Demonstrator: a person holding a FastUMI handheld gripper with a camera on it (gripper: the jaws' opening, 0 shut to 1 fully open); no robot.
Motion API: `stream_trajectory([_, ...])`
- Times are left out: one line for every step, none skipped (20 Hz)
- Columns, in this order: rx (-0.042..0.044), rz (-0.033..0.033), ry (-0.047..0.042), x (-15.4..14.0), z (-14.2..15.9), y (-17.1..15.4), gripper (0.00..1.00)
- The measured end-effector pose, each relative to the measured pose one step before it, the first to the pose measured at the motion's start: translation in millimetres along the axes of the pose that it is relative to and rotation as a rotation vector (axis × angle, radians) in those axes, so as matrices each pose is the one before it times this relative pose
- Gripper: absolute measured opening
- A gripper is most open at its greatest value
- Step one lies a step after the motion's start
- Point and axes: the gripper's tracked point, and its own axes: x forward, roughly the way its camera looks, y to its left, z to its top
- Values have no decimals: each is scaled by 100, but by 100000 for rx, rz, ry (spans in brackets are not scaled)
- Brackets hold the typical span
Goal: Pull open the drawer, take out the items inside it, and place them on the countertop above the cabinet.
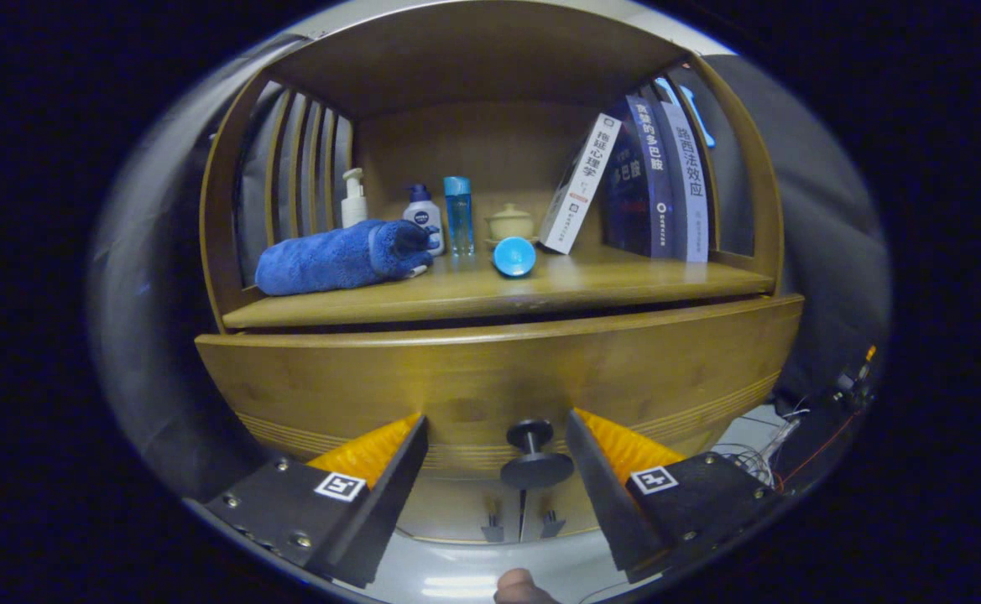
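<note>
Gripper view: gripper [497,440] is held spread, jaws released, with the drawer knob [534,457] between the fingers, neither touching it. Drawer front [490,373] appears slightly out from the cabinet; its inside is hidden. On the countertop [607,285], a rolled blue towel [335,256] is seen at 10 o'clock of the knob and a blue cup [513,255] at 12. Early or late stage cannot be settled

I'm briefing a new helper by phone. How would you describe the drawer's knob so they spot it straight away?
Start at the wooden cabinet. Below its countertop, with towel and books, runs the wide drawer front. The knob is the small dark round pull low on that front, between the gripper's open jaws, the only dark thing on the plain wood.
</note>
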Motion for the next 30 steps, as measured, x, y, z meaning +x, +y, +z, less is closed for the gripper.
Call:
stream_trajectory([-1142, -444, -102, 206, 125, 32, 99])
stream_trajectory([-702, -110, 236, 239, 72, 62, 99])
stream_trajectory([-73, -12, 790, 302, 22, -37, 99])
stream_trajectory([842, -108, -154, 280, 241, 28, 99])
stream_trajectory([-1079, 143, 1618, 334, -156, 47, 99])
stream_trajectory([-598, -186, -1178, 33, 425, -31, 99])
stream_trajectory([-387, -136, -720, 314, 60, 14, 99])
stream_trajectory([-429, -78, -540, 177, 34, -67, 99])
stream_trajectory([-233, 37, -520, -114, -163, -2, 99])
stream_trajectory([263, 11, -472, -138, 69, 44, 99])
stream_trajectory([459, 92, -3322, -115, 643, 58, 99])
stream_trajectory([411, -951, -4006, -137, 914, -129, 99])
stream_trajectory([453, -379, -1529, -542, 845, -97, 99])
stream_trajectory([26, 1074, 330, -573, 309, 388, 99])
stream_trajectory([-1787, 313, 1384, -521, -201, 155, 99])
stream_trajectory([-2695, -996, -335, -787, 262, -277, 99])
stream_trajectory([-2412, -263, -1284, -835, 569, -85, 99])
stream_trajectory([-1780, 142, -1542, -902, 454, 162, 99])
stream_trajectory([-1399, 22, -597, -1111, 447, 59, 99])
stream_trajectory([-153, 334, -341, -1236, 414, 95, 99])
stream_trajectory([1093, 749, -1044, -865, 1093, 296, 99])
stream_trajectory([1605, 760, -1561, -1217, 969, 136, 99])
stream_trajectory([2114, 621, -1935, -1209, 981, 158, 99])
stream_trajectory([2539, -500, -1023, -1258, 989, -155, 99])
stream_trajectory([2438, -1039, -1248, -1311, 817, -412, 99])
stream_trajectory([1711, -404, -1032, -1111, 914, -307, 99])
stream_trajectory([1561, -596, -1781, -1070, 990, -224, 99])
stream_trajectory([973, -1046, -673, -1053, 758, -412, 99])
stream_trajectory([442, -459, -571, -1087, 655, -351, 99])
stream_trajectory([-181, -371, 27, -1108, 601, -279, 99])
